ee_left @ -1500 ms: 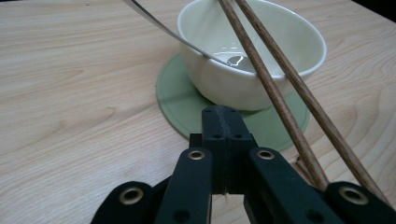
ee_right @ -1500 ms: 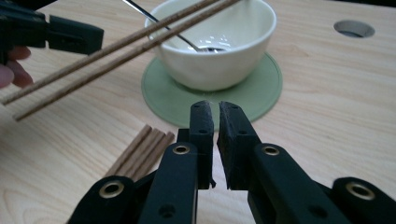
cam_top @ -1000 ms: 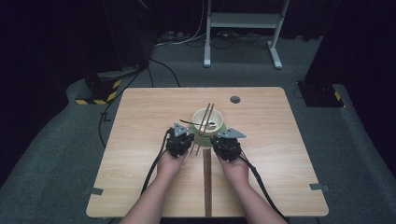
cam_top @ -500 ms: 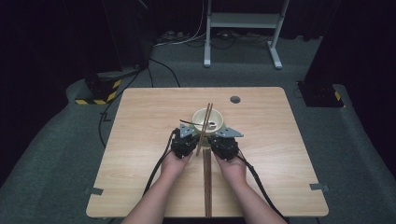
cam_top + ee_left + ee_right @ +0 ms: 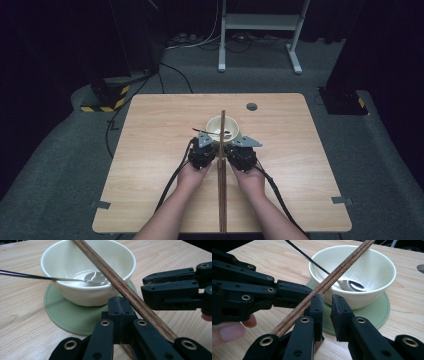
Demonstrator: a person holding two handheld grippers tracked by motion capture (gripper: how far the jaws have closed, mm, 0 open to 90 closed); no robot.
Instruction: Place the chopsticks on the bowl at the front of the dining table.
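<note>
light: bench (image 5: pixel 150 150) evenly lit from above, surroundings dark, nearly black | shadows: soft, faint around the bowl (image 5: pixel 87 270) | glare: bright glints on spoon (image 5: pixel 96 278) and the bowl's glazed inside | focus: high view soft and low in detail; gripper views sharp mid-frame, black jaws at bottom slightly blurred | distortion: mild at edges
</note>
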